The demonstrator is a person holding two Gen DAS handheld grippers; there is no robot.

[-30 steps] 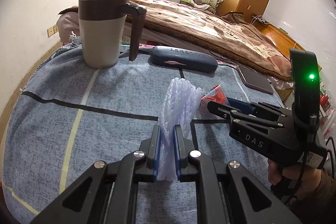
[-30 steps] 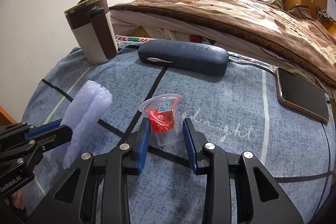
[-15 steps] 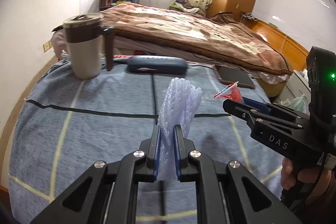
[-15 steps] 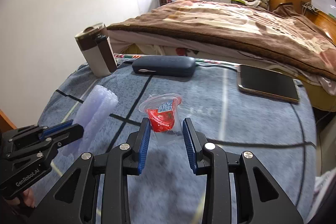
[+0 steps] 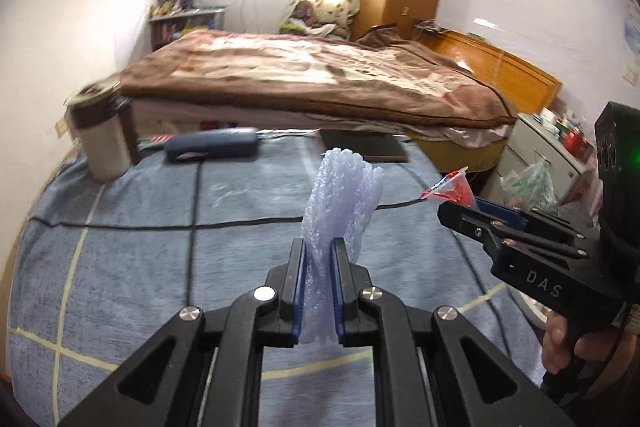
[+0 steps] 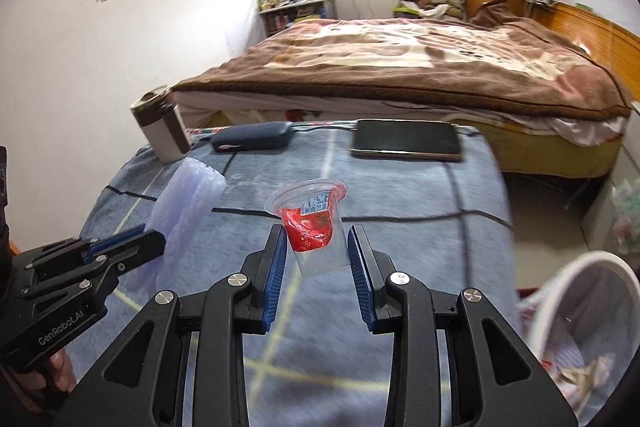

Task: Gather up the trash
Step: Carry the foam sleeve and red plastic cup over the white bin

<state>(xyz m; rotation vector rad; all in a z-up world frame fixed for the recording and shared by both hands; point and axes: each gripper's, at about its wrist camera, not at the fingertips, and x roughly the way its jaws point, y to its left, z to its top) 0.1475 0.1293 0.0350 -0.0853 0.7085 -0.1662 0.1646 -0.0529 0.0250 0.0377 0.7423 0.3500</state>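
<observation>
Change: both grippers have pulled back from the table's far edge; the mug, case and phone look smaller, and a white bin has come into the right wrist view at 4 o'clock.
Left gripper [image 5: 318, 279]: fingers pressed tight on the pale lilac ribbed foam wrap [image 5: 340, 203], which stands up from between them toward 12 o'clock, clear of the cloth.
Right gripper [image 6: 318, 255]: fingers part-spread, pinching the clear plastic jelly cup with crumpled red lid [image 6: 312, 227] by its lower walls, rim tilted toward 11 o'clock, lifted off the table.
Table [image 6: 420, 211]: covered in a blue-grey cloth with dark and yellow lines.
Far edge: brown-and-cream lidded mug [image 6: 160, 127] at 10 o'clock, dark blue glasses case [image 6: 252, 141] at 11 o'clock, dark phone [image 6: 406, 145] at 1 o'clock.
White round bin [image 6: 580, 327]: beside the table at 4 o'clock, scraps inside.
Hands: one hand [image 5: 560, 343] grips the right gripper's handle.
</observation>
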